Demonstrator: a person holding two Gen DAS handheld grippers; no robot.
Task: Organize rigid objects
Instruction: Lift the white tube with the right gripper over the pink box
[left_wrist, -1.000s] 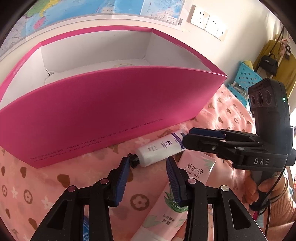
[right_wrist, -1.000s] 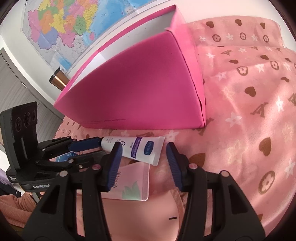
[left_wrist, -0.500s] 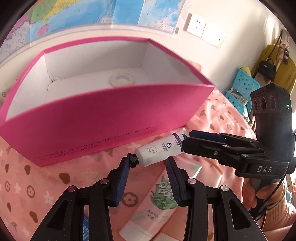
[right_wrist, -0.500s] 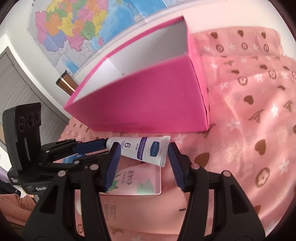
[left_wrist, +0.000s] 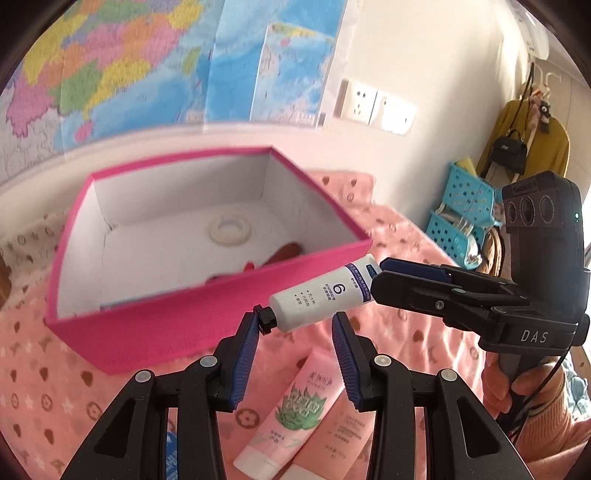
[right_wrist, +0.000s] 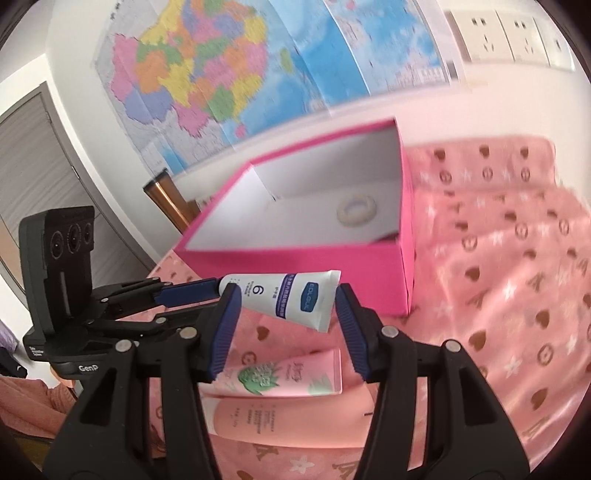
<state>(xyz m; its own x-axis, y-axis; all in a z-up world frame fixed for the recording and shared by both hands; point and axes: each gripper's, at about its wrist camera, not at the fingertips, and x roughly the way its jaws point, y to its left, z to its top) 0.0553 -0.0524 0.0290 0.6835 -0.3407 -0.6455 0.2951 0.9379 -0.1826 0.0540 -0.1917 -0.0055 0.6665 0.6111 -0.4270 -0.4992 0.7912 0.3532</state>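
While the white cream tube hangs before the pink box:
our right gripper seems to pinch its crimped end; our left gripper's hold we cannot tell.

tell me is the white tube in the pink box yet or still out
Out. The white tube hangs in the air before the pink box's front wall, one tool at each end.

White tube w/ black cap, purple band & big "6": off the cloth, nearly level, cap end left, flat crimped end right, just in front of pink box. Box open-topped, white inside, on far part of pink cloth; tape ring lies on its floor.
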